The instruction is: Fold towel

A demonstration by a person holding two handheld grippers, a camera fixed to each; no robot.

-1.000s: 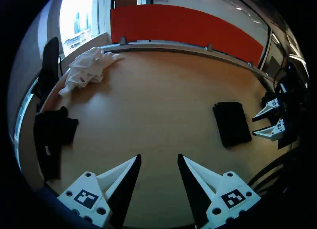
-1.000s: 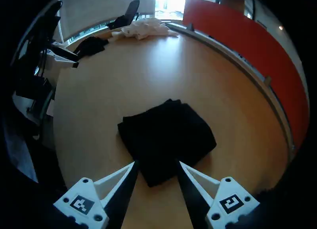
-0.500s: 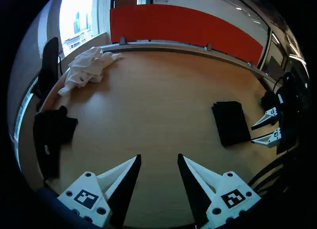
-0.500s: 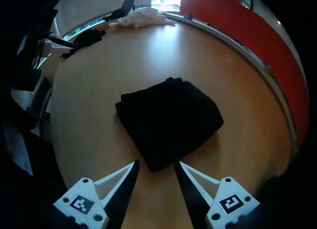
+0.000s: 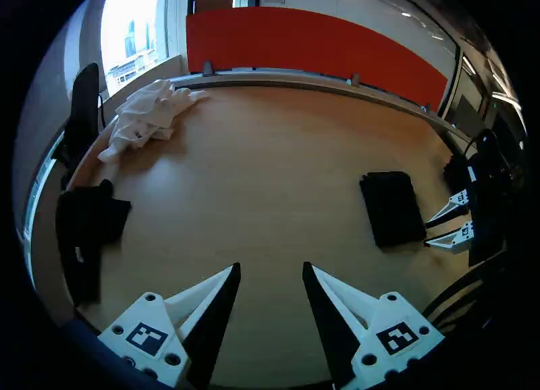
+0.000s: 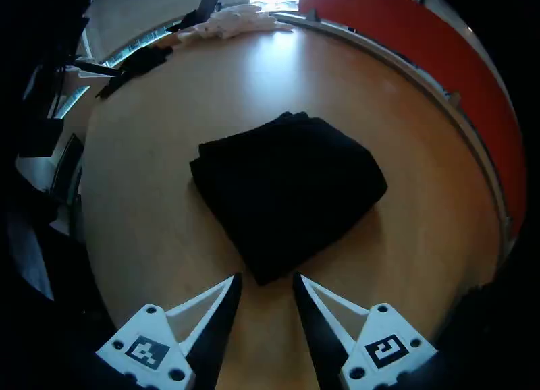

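- The black towel (image 6: 287,191) lies folded flat on the wooden worktop (image 6: 155,208). Its edges look neat and one corner points at the right claw (image 6: 266,276).
- The right claw is spread open and holds nothing. The towel's near corner sits just in front of the gap between its two tips.
- In the left gripper view, the towel (image 5: 393,208) is on the right side of the worktop (image 5: 270,167). It lies near the edge, with the right claw (image 5: 428,233) just beside it.
- The left claw (image 5: 270,265) is spread open too, with nothing in it. It is well apart from the towel.
- There is a big bare stretch of worktop in front of the left claw.
- A heap of white cloth (image 5: 148,113) lies at the far left corner.
- A dark cloth (image 5: 84,221) hangs over the left edge.
- A red panel (image 5: 317,46) stands along the far edge.
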